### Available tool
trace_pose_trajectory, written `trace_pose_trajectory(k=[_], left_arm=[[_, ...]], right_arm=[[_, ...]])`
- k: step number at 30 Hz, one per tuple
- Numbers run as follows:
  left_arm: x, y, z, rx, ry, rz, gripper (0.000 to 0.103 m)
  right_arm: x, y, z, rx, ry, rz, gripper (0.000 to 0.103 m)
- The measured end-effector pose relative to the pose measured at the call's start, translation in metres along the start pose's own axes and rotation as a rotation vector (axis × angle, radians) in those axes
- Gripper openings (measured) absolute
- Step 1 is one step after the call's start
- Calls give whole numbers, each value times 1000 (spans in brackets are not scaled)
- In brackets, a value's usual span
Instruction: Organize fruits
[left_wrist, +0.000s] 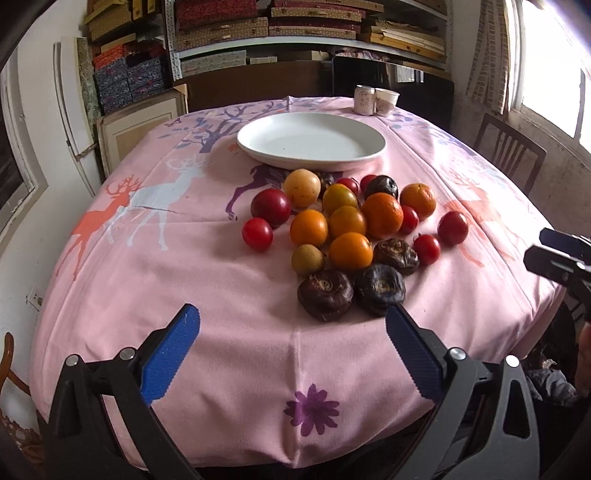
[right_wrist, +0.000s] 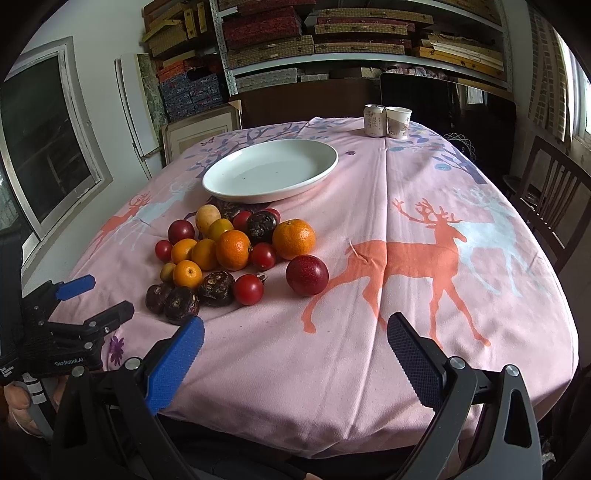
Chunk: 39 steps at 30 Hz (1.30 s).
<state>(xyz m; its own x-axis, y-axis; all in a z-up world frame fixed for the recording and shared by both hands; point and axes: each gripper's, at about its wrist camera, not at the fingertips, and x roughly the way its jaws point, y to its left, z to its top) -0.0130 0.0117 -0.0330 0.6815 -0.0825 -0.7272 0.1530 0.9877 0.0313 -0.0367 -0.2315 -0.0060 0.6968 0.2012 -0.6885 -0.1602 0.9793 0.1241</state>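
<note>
Left gripper (left_wrist: 291, 328) and right gripper (right_wrist: 295, 339): jaws spread wide, nothing between them, both held over the near edge of the surface (left_wrist: 221, 350). Fruit pile (left_wrist: 347, 232) — oranges, red tomatoes, dark wrinkled pieces — lies loose on the pink cloth, just in front of the white plate (left_wrist: 312, 140), which holds nothing.
</note>
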Motion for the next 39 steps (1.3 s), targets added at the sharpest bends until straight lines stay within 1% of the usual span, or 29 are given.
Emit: trace_pose_trajectory(k=[2, 3, 5, 6, 7, 8, 11, 14, 15, 16, 17, 20, 24, 30, 32, 34, 35, 37, 39], left_arm=[[7, 1, -5, 13, 12, 5, 99], [12, 0, -7, 23, 16, 29, 99], [22, -4, -6, 47, 19, 56, 92], [28, -6, -7, 56, 33, 57, 78], [35, -8, -6, 62, 55, 45, 71], [39, -9, -7, 61, 67, 34, 71], [43, -12, -3, 67, 45, 33, 71], [47, -17, 2, 76, 25, 15, 68], [50, -20, 3, 83, 24, 7, 58], [54, -23, 3, 83, 36, -19, 44], [57, -24, 3, 78, 36, -36, 42], [57, -30, 2, 99, 10, -10, 42], [50, -26, -2, 72, -5, -47, 41], [31, -20, -7, 70, -48, -43, 41], [23, -13, -6, 55, -58, -37, 41], [18, -6, -4, 36, -61, -37, 41], [16, -4, -4, 27, -64, -36, 41], [15, -1, -4, 19, -66, -30, 41], [15, 0, -6, 16, -64, -27, 41]], right_arm=[[1, -2, 0, 7, 4, -3, 99], [2, -3, -1, 11, 8, -2, 100], [2, -4, 0, 15, 14, 1, 100], [2, -4, -1, 12, 14, 2, 100], [1, -3, -1, 8, 12, 1, 100], [0, -2, -1, 3, 9, -2, 100], [-1, -4, -1, 2, 2, -10, 100], [1, -9, -2, 20, 14, -13, 100], [3, -10, -3, 26, 19, -11, 100], [4, -11, -3, 30, 24, -8, 100], [5, -11, -3, 31, 27, -6, 100], [6, -11, -4, 25, 26, -7, 100], [8, -14, -5, 29, 24, -14, 100], [31, -22, -6, 13, 32, -33, 100], [41, -21, -4, -15, 24, -55, 93], [51, -22, 2, -23, 21, -40, 88], [57, -23, 5, -17, 21, -33, 86], [70, -26, 12, -4, 45, -49, 83], [80, -27, 18, 1, 52, -21, 80]])
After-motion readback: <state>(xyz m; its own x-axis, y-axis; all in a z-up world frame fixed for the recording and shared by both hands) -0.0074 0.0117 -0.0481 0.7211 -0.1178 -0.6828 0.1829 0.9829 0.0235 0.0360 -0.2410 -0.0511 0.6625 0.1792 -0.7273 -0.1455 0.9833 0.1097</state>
